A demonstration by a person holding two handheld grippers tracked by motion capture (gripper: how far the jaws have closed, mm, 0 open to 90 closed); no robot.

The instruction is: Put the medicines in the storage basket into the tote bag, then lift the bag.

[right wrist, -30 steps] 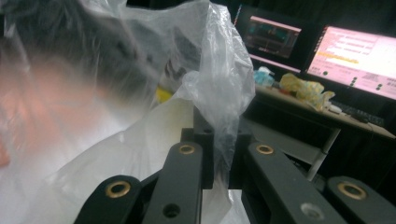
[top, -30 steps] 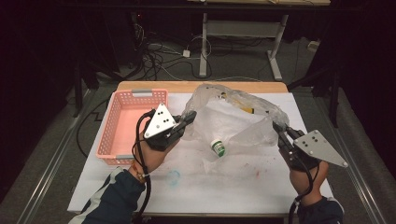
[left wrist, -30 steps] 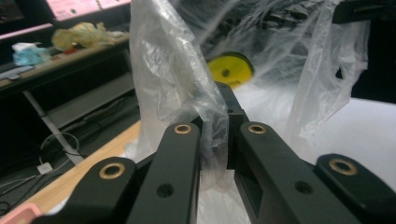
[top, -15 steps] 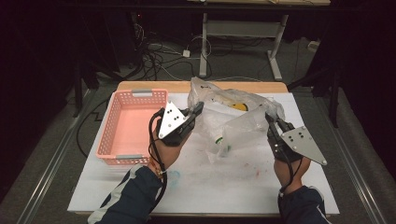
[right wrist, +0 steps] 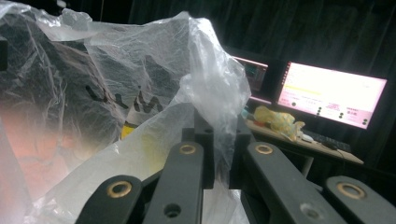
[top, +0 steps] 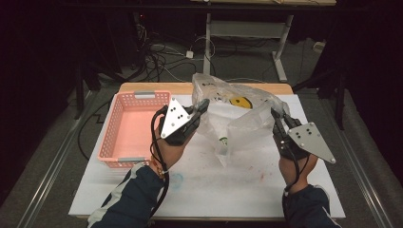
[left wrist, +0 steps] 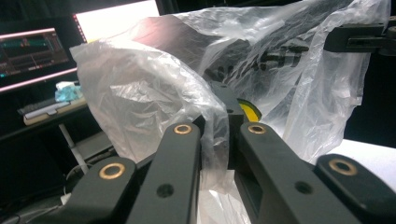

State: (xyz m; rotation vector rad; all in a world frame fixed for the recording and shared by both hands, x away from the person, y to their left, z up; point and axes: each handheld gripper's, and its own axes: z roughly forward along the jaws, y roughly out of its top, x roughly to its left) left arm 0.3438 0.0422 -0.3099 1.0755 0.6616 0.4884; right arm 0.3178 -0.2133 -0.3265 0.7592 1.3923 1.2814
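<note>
Clearly the thin plastic bag (top: 242,118), pinched at opposite edges by the left gripper (top: 203,105) and right gripper (top: 275,114), may tear or slip, spilling the bottle (top: 223,141) onto the table (top: 228,190).

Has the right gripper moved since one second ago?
Yes. The right gripper, shut on the plastic bag, moved left, toward the pink basket.

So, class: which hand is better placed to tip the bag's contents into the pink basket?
Probably the left: its tongs grip the plastic bag right beside the pink basket; the right tongs hold the far edge.
</note>
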